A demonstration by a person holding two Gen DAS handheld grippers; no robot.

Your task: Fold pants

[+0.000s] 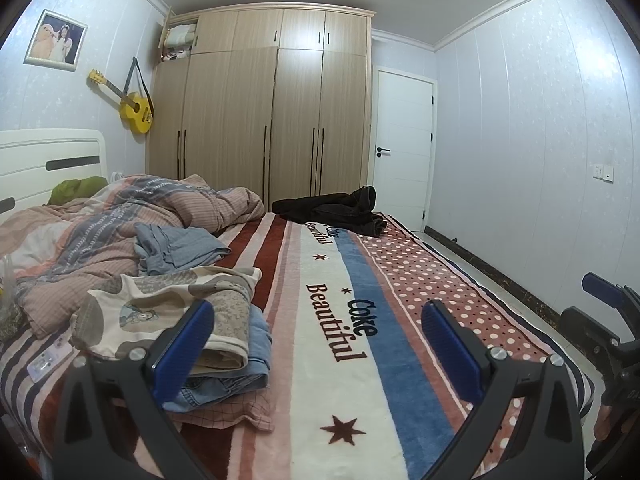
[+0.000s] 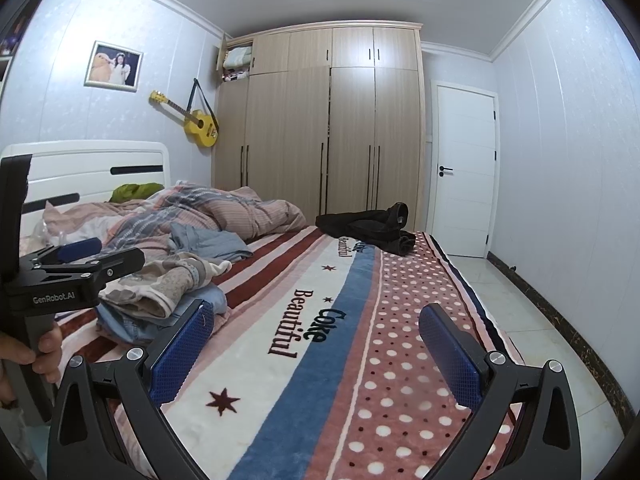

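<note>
**Bedroom, striped blanket on bed: both tongs apart, nothing held**

Bedroom with a wooden wardrobe point(image 1: 276, 104) behind the bed. We see the black pants point(image 1: 334, 210) crumpled at the far edge of the striped blanket point(image 1: 360, 360), well apart from both tools. Left gripper point(image 1: 320, 344) and right gripper point(image 2: 316, 346) hover over the blanket, fingers spread wide. Folded clothes stack point(image 1: 208, 332) lies beside our left gripper.

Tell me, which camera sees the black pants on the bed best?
The right wrist view: the black pants lie unblocked, slightly larger, near the bed's far end. The left wrist view shows them too, whole but a bit smaller.
</note>
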